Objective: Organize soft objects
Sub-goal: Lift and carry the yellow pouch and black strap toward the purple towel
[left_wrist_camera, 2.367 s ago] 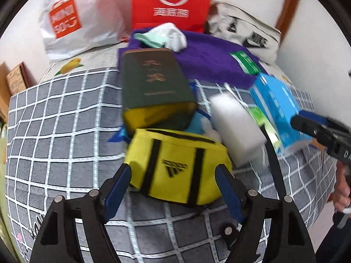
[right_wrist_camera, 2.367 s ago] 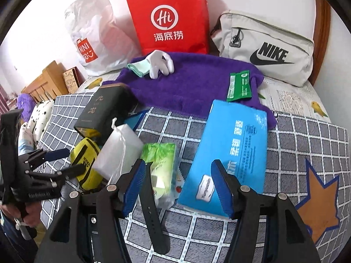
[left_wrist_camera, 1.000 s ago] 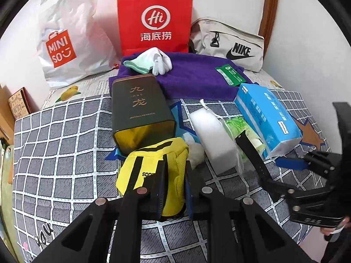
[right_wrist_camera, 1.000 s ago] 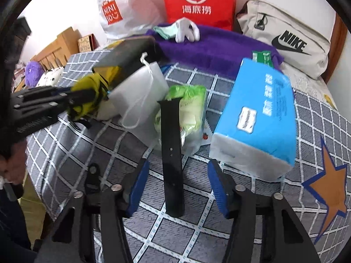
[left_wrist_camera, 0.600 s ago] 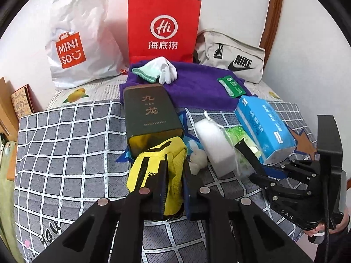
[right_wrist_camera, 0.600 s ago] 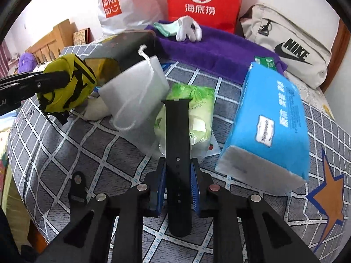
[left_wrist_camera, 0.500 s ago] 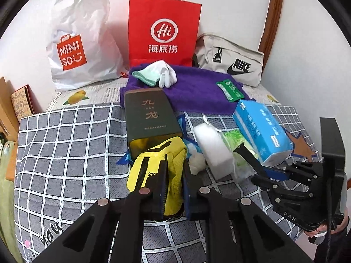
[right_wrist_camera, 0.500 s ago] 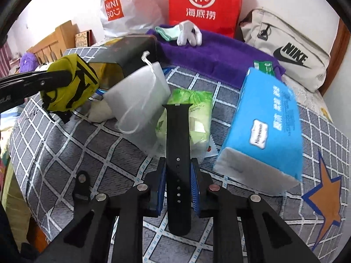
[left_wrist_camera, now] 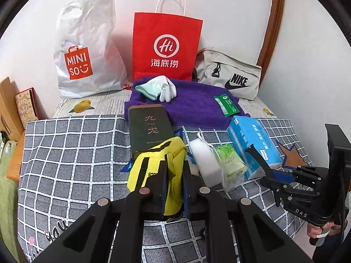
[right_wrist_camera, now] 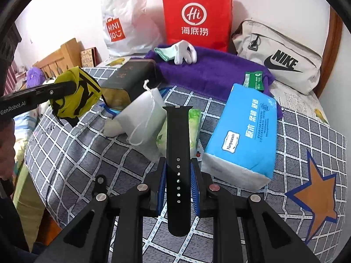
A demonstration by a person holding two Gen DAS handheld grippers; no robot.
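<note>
My left gripper [left_wrist_camera: 174, 179] is shut on a yellow Adidas pouch [left_wrist_camera: 153, 166] and holds it above the checked bedspread [left_wrist_camera: 72, 149]; the pouch also shows in the right wrist view [right_wrist_camera: 74, 96]. My right gripper [right_wrist_camera: 178, 175] is shut on a black watch strap [right_wrist_camera: 177, 153], lifted off the bed; the strap also shows in the left wrist view [left_wrist_camera: 255, 157]. A purple towel [left_wrist_camera: 197, 107] lies at the back with a white glove [left_wrist_camera: 166, 87] and a green packet [left_wrist_camera: 227, 105] on it.
On the bed lie a dark green box [left_wrist_camera: 149, 127], a white drawstring bag [left_wrist_camera: 204, 162], a green tissue pack [left_wrist_camera: 230, 162] and a blue tissue pack [left_wrist_camera: 254, 142]. Against the wall stand a Miniso bag [left_wrist_camera: 85, 50], a red paper bag [left_wrist_camera: 166, 48] and a Nike bag [left_wrist_camera: 230, 76].
Both grippers closed, the left on the yellow pouch and the right on the black strap, then lifted them and pulled back from the bed.
</note>
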